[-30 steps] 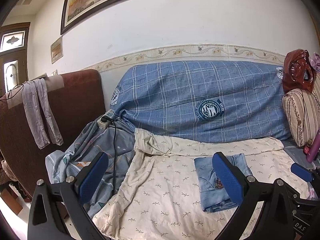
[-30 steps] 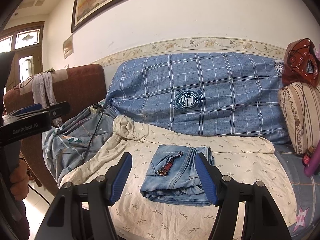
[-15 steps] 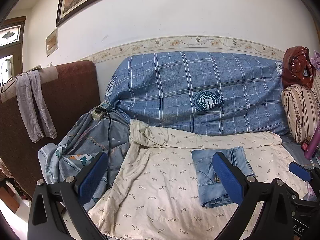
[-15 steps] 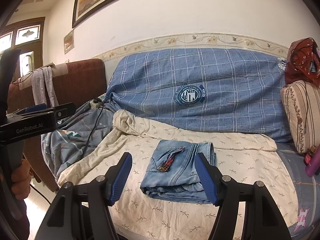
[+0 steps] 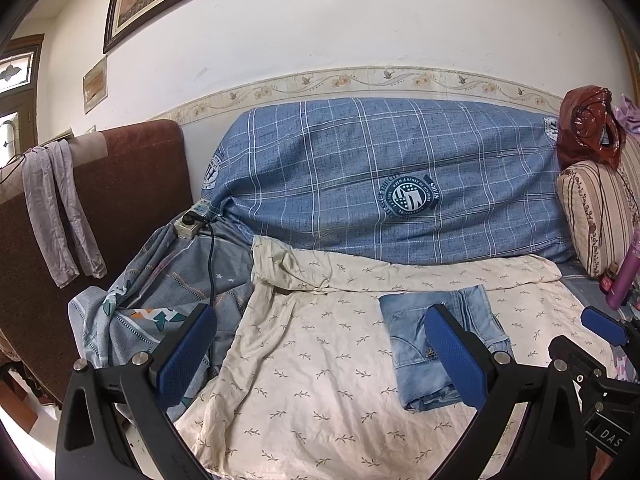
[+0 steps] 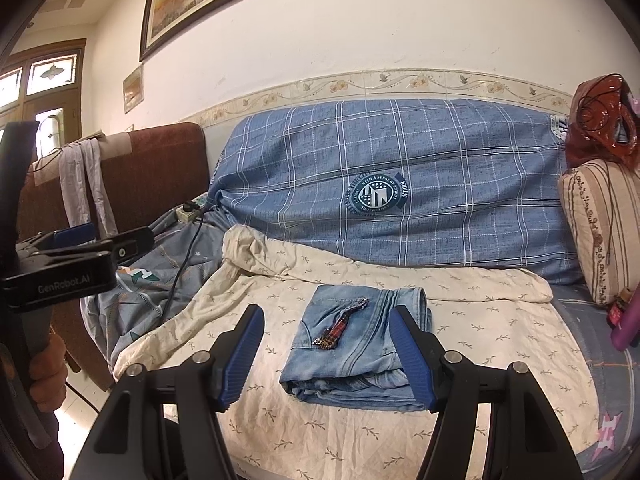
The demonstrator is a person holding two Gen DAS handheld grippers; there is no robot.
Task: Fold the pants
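The pants [image 6: 356, 354] are lying folded into a compact denim bundle on the cream sheet [image 6: 460, 320] of the sofa, near its front edge. The right gripper [image 6: 326, 354] is hovering short of them, jaws wide and empty; the left gripper [image 5: 320, 354] is hanging to the left, also wide and empty. The fold is looking finished, though its far layers are hard to judge. Any last step should be a light press along the near edge, without dragging the sheet.
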